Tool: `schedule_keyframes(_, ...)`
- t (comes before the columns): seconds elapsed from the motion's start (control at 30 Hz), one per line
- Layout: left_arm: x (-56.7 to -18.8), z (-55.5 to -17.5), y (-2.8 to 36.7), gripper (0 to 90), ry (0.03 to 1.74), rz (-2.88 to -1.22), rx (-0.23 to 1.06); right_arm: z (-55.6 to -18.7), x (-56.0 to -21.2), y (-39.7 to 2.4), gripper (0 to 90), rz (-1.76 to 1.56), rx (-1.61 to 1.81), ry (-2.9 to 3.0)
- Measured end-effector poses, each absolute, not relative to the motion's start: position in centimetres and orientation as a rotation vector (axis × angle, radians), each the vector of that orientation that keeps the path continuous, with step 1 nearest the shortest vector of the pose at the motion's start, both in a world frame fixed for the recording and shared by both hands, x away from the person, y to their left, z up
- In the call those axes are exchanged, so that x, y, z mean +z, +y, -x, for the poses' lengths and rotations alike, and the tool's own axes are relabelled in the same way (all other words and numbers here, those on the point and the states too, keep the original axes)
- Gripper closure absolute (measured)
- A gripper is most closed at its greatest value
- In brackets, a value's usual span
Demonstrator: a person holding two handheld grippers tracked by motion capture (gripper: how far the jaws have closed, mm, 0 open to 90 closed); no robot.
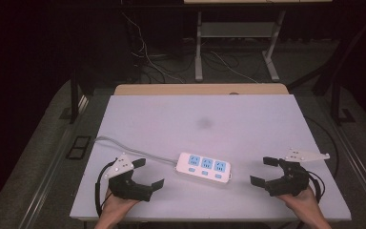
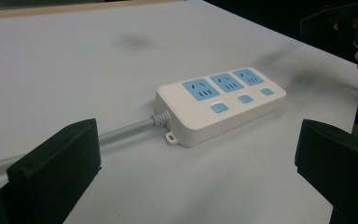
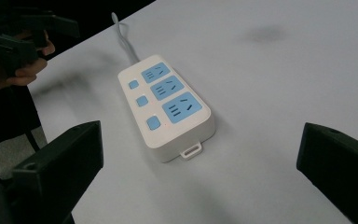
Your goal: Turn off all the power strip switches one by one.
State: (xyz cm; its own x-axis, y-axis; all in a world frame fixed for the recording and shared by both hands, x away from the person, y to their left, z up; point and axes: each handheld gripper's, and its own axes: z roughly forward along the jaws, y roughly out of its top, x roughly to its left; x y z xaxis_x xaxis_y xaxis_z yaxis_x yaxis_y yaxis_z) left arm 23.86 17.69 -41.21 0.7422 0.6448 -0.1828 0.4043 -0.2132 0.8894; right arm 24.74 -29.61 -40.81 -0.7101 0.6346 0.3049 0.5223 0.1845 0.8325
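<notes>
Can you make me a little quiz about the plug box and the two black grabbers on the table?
1. How many blue sockets does the power strip have?
2. True or false: the left gripper is squeezing the grey cable.
3. Which lies between the two grippers: A) the power strip, B) a cup, C) a book?

Key: 1. Three. 2. False; its jaws stand wide open, apart from the cable. 3. A; the right gripper is open on the other side.

No readable text

The white power strip (image 1: pixel 203 168) bears no legible lettering, brand or number on its blue sockets, its switches or its casing.
</notes>
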Motion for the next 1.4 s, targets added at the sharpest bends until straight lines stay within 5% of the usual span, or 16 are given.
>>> schedule_keyframes(1.4,-40.45,-24.51,17.04,0.0,0.796,-1.964,0.188,-24.69,-41.10,-30.14,0.2,-1.171,1.545,2.315)
